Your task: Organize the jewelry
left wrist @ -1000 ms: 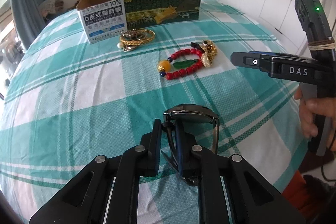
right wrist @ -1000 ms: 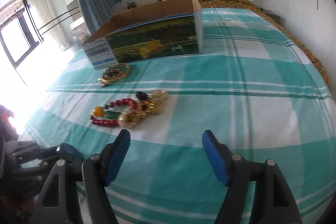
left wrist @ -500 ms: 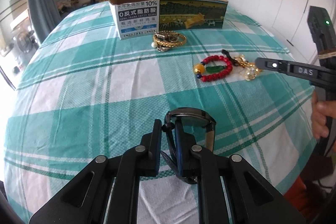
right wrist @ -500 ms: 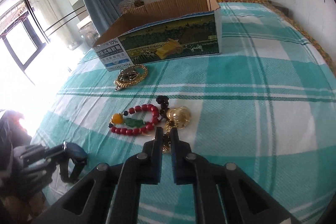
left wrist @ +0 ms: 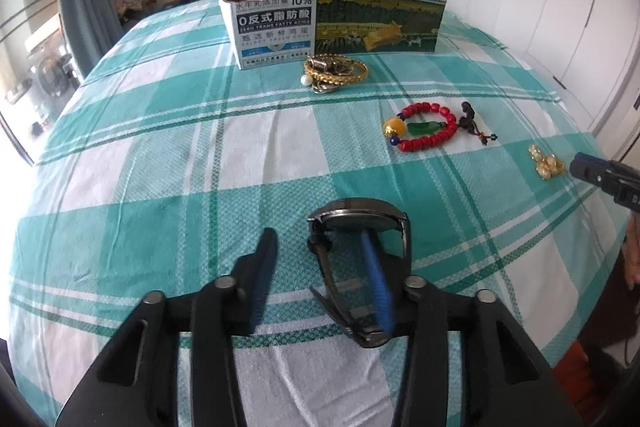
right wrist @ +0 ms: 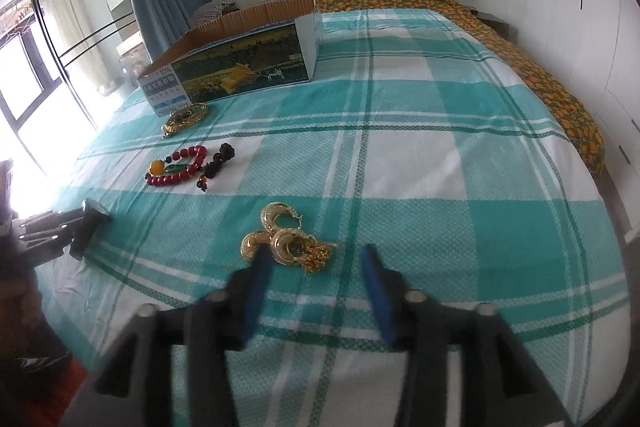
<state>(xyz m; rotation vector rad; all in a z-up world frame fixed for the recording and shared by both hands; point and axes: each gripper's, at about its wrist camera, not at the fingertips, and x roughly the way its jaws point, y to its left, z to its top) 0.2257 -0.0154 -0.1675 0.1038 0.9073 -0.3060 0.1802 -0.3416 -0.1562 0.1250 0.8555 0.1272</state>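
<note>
My left gripper (left wrist: pixel 320 259) is open; a dark wristwatch (left wrist: pixel 360 227) stands on the bedspread with its strap around the right blue pad (left wrist: pixel 376 279). My right gripper (right wrist: pixel 316 267) is open just in front of a heap of gold earrings and chain (right wrist: pixel 286 239), which also shows in the left wrist view (left wrist: pixel 546 163). A red bead bracelet (left wrist: pixel 420 127) with a green and an amber stone lies mid-bed. A gold bangle bundle (left wrist: pixel 334 71) lies against the open cardboard box (left wrist: pixel 336 23).
The green and white checked bedspread (right wrist: pixel 440 155) covers the bed. An orange patterned blanket (right wrist: pixel 540 75) runs along the right side. Curtain and window stand to the left, white wardrobes to the right. The left gripper shows in the right wrist view (right wrist: pixel 60 231).
Both grippers have opened. The left one let go of the watch. The right one dragged the gold earrings away from the red bracelet toward the bed's near edge and released them.
</note>
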